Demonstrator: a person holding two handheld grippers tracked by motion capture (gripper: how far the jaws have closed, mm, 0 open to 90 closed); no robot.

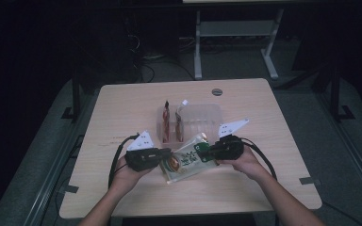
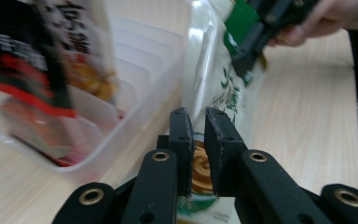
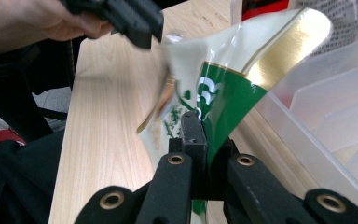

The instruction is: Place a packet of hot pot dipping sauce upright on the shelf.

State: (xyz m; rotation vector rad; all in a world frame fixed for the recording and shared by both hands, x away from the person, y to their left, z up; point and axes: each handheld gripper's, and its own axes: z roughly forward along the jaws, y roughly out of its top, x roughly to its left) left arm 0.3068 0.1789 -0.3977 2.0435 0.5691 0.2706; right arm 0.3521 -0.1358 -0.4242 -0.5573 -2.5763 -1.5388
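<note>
We see the wooden table (image 1: 122, 108) spread under everything, and at its centre a clear plastic bin (image 1: 206, 115) with ribbed dividers. Two red snack packets (image 1: 167, 126) stand upright in the bin's slots at its nine o'clock end. Just off the bin's six o'clock edge, a cream and green pouch (image 1: 185, 164) hangs between our two tools, its long side running from eight o'clock to two o'clock.

Our left gripper (image 1: 166, 157) comes in from nine o'clock and its jaws sit close on the pouch's lower edge, with only the thin film between them in the left gripper view (image 2: 198, 140). Our right gripper (image 1: 203, 150) comes in from three o'clock, and its jaws are pressed together on the pouch's green corner (image 3: 214, 100), as the right gripper view shows (image 3: 200, 135). The pouch (image 2: 214, 79) lies against the bin's outer wall (image 2: 135, 126).
</note>
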